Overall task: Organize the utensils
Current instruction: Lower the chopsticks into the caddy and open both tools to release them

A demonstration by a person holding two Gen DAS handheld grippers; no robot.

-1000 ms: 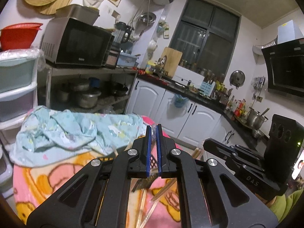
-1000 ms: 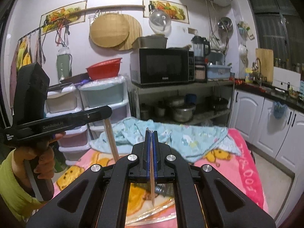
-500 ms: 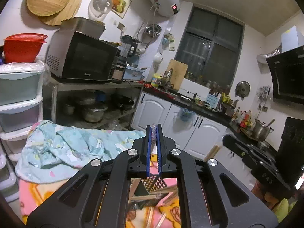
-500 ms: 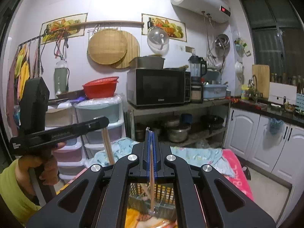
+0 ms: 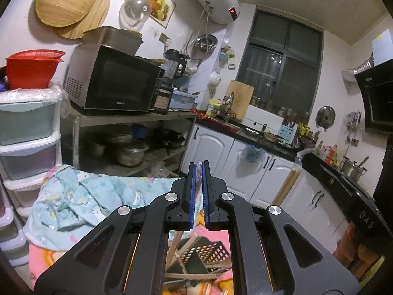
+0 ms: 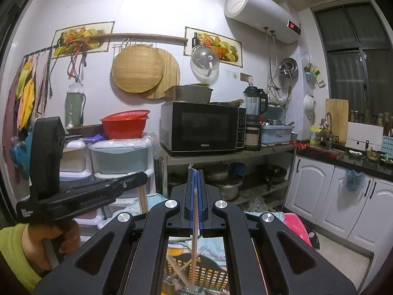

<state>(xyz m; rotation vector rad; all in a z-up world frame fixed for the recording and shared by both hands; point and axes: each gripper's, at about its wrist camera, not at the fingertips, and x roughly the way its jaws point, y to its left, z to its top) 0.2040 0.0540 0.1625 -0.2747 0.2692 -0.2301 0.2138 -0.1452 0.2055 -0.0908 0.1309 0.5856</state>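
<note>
Two grippers are hanging over a black mesh basket (image 5: 196, 258) that is sitting on a pink blanket (image 5: 39, 258), midway through sorting chopsticks. The right gripper (image 6: 195, 196) is clamping a single wooden chopstick (image 6: 194, 241) between its blue pads, the stick dangling tip-down toward the basket. The left gripper (image 5: 199, 191) is showing its fingers pressed together on a thin sliver, and seen from the right wrist it is carrying a chopstick of its own (image 6: 142, 198) that is pointing down from the jaws. The step in hand looks like the carry to the basket. The next move would call for lining each stick up over the basket's opening, lowering it upright and only then letting the pads part. Inside the basket, several chopsticks are already lying crossed and leaning at angles; which compartment each is in cannot be told. A crumpled blue cloth (image 5: 81, 196) is lying along the blanket's far edge.
</note>
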